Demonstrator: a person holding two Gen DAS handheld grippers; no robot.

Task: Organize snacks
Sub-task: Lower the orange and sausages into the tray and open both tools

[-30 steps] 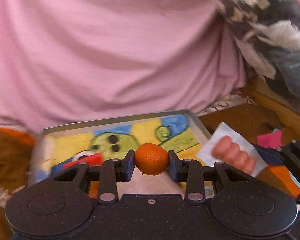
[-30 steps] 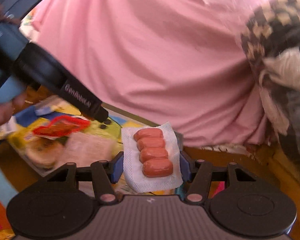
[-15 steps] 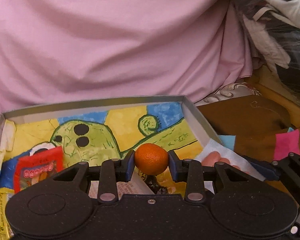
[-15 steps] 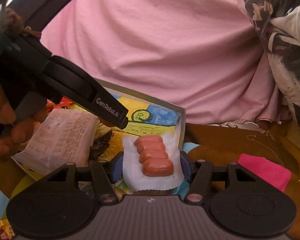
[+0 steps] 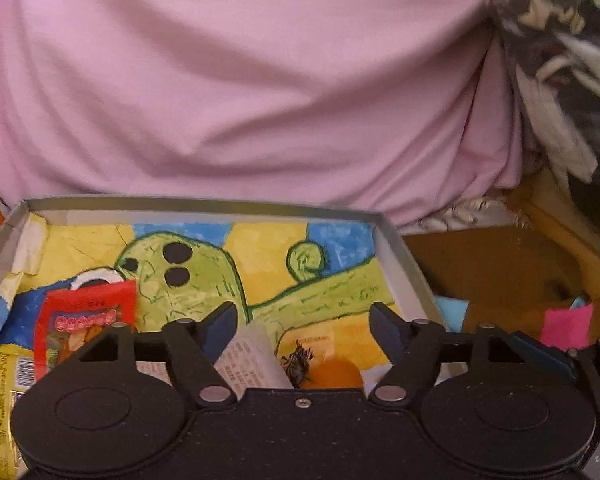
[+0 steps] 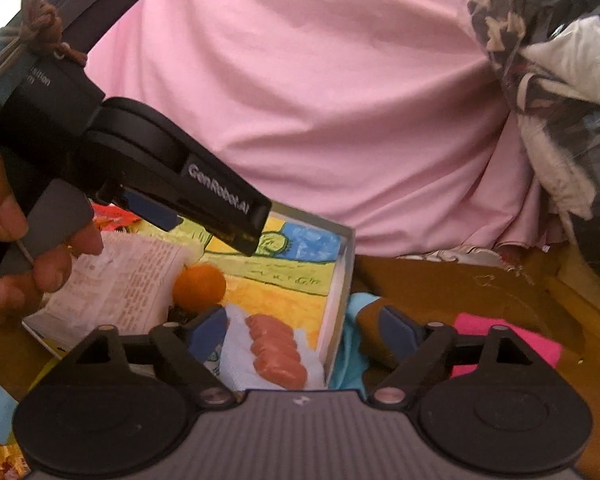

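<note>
A shallow grey tray [image 5: 404,256] lined with a cartoon drawing holds the snacks. My left gripper [image 5: 303,326] hovers open over its near part, and a small orange [image 5: 332,374] lies loose in the tray just below it. The right wrist view shows the same orange [image 6: 200,283] beside a white printed packet [image 6: 120,284]. My right gripper [image 6: 304,330] is open too, straddling the tray's right wall [image 6: 340,280]. A white pack of sausages [image 6: 274,354] rests in the tray's near right corner, free of the fingers.
A red snack bag [image 5: 86,320] and a yellow packet [image 5: 8,384] lie at the tray's left. A pink cloth [image 5: 240,80] rises behind the tray. A brown surface [image 6: 460,292] with a bright pink patch [image 6: 512,344] lies right. A hand [image 6: 40,256] holds the left gripper's handle.
Both grippers have opened. The orange dropped from the left gripper into the tray, and the sausage pack left the right gripper and now lies in the tray's corner.
</note>
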